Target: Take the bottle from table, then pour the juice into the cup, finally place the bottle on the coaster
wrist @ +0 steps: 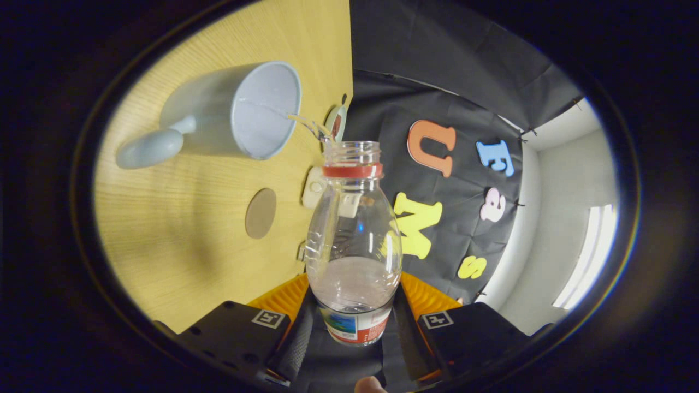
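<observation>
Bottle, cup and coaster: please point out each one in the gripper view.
bottle (354, 245): gripper view, on its clear body, between the gripper's fingers.
cup (210, 112): gripper view, on its outer wall.
coaster (260, 213): gripper view, on its flat top.

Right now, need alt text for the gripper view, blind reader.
The gripper is shut on a clear, uncapped bottle, tipped so a thin stream leaves its mouth and lands in the cup on the wooden table. A round coaster lies bare on the table between cup and fingers.
</observation>
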`<state>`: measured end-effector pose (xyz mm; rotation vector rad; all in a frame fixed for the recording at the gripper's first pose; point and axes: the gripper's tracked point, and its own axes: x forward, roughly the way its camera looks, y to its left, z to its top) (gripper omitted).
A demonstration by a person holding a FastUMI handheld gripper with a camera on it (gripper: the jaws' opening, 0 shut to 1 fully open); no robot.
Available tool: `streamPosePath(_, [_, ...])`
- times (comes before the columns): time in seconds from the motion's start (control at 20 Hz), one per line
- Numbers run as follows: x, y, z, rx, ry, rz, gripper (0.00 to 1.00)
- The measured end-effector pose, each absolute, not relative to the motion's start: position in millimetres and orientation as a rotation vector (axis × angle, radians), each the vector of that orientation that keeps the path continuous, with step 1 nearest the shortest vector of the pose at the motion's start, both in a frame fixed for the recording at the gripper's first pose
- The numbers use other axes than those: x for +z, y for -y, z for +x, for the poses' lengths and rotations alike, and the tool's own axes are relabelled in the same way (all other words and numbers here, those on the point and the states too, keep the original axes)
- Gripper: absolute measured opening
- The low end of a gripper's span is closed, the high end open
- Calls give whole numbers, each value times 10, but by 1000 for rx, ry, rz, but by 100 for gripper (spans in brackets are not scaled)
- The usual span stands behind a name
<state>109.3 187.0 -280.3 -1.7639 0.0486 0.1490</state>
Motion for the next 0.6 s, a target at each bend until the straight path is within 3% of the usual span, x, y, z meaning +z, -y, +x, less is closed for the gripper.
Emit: streamPosePath(0.6, [-2636, -1919, 1159, 151, -24, -1800, 76])
